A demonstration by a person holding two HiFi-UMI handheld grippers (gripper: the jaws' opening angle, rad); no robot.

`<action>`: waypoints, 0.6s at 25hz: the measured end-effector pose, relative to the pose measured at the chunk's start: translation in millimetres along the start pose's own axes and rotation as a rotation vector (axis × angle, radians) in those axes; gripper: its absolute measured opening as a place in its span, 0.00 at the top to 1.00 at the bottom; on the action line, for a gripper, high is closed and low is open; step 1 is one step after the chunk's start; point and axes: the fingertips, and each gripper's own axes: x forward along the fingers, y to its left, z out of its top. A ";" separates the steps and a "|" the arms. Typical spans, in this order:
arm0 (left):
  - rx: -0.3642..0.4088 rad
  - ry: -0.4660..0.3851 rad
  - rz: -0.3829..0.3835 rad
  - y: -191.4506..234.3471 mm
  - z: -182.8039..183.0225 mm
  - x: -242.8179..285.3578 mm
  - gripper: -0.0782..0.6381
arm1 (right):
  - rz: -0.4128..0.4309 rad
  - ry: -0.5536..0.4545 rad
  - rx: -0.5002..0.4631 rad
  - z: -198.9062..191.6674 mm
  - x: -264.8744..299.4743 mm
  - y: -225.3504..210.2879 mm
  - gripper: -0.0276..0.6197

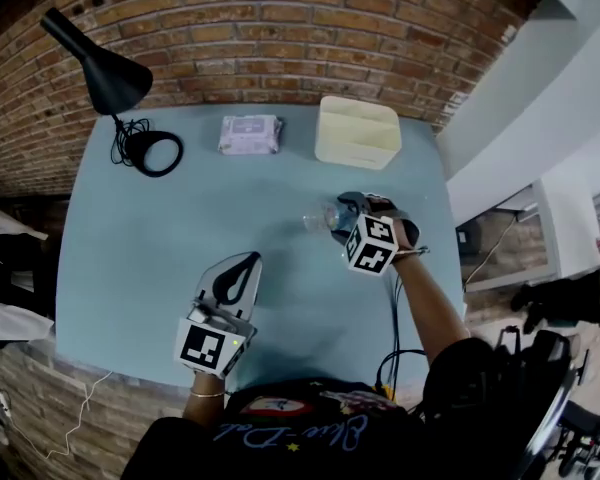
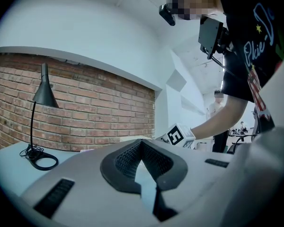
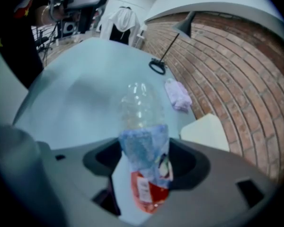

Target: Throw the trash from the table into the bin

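Now the right gripper (image 3: 144,161) clasps a clear bottle (image 3: 141,122).

I log: red-brown brick wall (image 1: 280,28) at the back; pale blue table (image 1: 130,258) before it; black desk lamp (image 1: 105,73) at the table's far left corner; white wall (image 1: 560,88) to the right.

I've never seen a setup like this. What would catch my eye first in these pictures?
A clear plastic bottle with a blue and red label, clamped in the right tool over the pale blue table. Next, the black lamp at the table's far left corner against the brick wall, and the cream bin at the far edge.
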 end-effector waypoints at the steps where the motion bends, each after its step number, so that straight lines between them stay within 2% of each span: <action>1: 0.000 -0.002 -0.006 -3.3 0.9 -1.1 0.88 | -0.019 -0.024 0.041 3.4 -4.9 4.4 0.48; 5: 0.009 -0.022 -0.036 -15.9 10.1 -3.2 0.88 | -0.105 -0.059 0.163 6.5 -18.7 14.0 0.48; 10: 0.017 -0.030 -0.064 -28.6 11.2 -8.1 0.88 | -0.187 -0.192 0.525 10.3 -45.3 17.3 0.48; 15: 0.008 -0.026 -0.087 -35.3 10.1 -8.6 0.88 | -0.217 -0.266 0.680 23.1 -57.7 29.4 0.48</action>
